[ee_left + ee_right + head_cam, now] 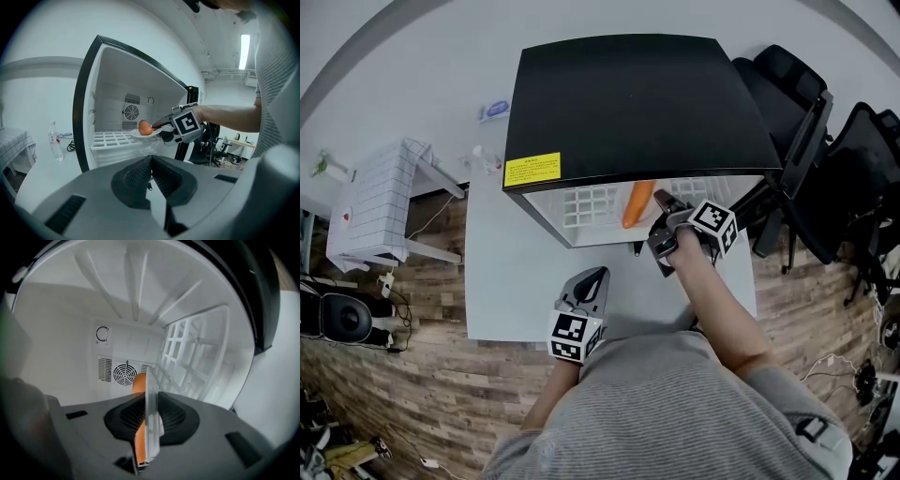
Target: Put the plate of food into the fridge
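Note:
A black mini fridge (637, 103) stands open on a white table (516, 281). My right gripper (661, 234) reaches into it, shut on the rim of a white plate (140, 134) that carries an orange carrot (145, 127). In the right gripper view the plate (151, 413) stands edge-on between the jaws, with the carrot (139, 383) on its left and the wire shelf (197, 352) on its right. The plate hovers at the level of the wire shelf (110, 139). My left gripper (595, 277) is shut and holds nothing, low over the table in front of the fridge.
A water bottle (55, 140) stands on the table left of the fridge. A white slatted crate (375, 202) sits on the floor at the left. Black office chairs (825, 159) crowd the right side. The fridge's back wall has a round fan grille (125, 373).

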`<state>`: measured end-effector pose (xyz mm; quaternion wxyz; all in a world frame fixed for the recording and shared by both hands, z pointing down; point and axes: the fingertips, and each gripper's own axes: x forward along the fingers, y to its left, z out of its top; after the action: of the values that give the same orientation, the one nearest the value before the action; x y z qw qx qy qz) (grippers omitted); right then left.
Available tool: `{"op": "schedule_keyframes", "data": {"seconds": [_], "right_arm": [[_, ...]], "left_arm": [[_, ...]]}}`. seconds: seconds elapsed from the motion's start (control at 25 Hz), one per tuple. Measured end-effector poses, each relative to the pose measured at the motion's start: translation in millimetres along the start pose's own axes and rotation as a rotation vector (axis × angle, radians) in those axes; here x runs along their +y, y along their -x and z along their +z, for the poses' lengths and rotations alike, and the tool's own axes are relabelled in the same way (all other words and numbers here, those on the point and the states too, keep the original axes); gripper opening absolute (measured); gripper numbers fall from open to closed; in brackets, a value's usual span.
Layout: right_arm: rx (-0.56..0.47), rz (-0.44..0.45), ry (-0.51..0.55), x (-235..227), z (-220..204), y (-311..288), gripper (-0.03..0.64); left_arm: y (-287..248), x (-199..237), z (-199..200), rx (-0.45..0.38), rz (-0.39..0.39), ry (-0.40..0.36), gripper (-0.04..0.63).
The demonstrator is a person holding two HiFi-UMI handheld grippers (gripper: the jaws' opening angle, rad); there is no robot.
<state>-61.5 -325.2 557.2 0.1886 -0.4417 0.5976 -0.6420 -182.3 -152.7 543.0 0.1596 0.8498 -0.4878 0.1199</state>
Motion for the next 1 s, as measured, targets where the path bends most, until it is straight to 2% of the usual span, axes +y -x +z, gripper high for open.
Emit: {"op": "schedule_keyframes", "data": {"seconds": [0.2,0.32,0.48,0.6,0.72,1.0], "right_arm": [[-0.005,-0.011,0.144,8,6,-3,0.052],[0.01,-0.021,0.236,11,8,-4,0.052],[0.025,-0.029,0.432,24,10,-4,0.057],[0.041,-0.043,0.591,32,9,-6,0.086],[0.051,-0.077,0.761,34,10,-6,0.128],[0.04,-0.179,1.113,37,16,-3,0.133]], "left_arm": [[-1,-1,-4,0.026,-0.008,0.007,0.011],[-3,-1,-1,0.009,-0.006,0.0,0.011],[-3,-2,-1,0.007,-0.007,0.006,0.011],[-2,-3,-2,0.021,-0.013,0.007,0.011],[-3,-4,-3,0.023,-0.016,0.01,0.011],[-5,-2,2,-0.005,-0.015,-0.001,0.011]]}}
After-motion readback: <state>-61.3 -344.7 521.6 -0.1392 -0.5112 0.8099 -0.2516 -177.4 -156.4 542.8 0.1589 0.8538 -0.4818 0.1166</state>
